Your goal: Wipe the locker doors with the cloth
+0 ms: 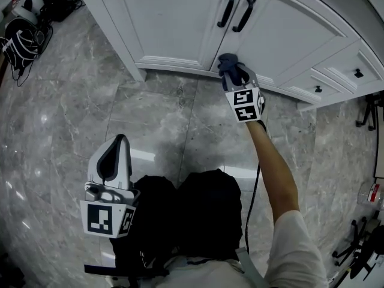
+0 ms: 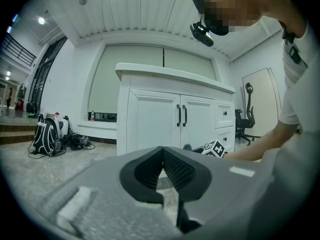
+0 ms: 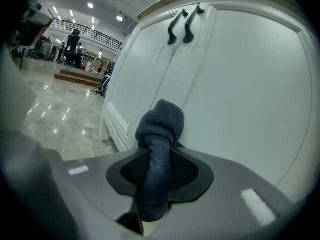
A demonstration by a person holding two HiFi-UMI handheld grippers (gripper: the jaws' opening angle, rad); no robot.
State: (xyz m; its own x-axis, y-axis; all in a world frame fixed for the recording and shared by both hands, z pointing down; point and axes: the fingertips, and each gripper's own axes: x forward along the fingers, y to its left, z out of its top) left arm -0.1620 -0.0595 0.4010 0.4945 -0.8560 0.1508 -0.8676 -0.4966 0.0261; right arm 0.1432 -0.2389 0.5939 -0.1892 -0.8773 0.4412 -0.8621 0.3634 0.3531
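Note:
The white locker has two doors, the left door (image 1: 168, 17) and the right door (image 1: 288, 38), each with a black handle (image 1: 228, 8). My right gripper (image 1: 234, 75) is shut on a dark blue cloth (image 1: 227, 62). The bunched cloth touches the bottom edge of the right door near the seam. In the right gripper view the cloth (image 3: 161, 121) bulges out past the jaws against the door panel (image 3: 250, 94). My left gripper (image 1: 115, 155) hangs low over the floor by my legs. It is shut and holds nothing, its tips (image 2: 162, 150) meeting.
Grey marble floor (image 1: 90, 101) lies in front of the locker. Bags and cables (image 1: 24, 29) sit at the far left. Small drawers (image 1: 354, 71) are to the right of the doors, with a chair base (image 1: 369, 110) and stand legs (image 1: 357, 245) beyond.

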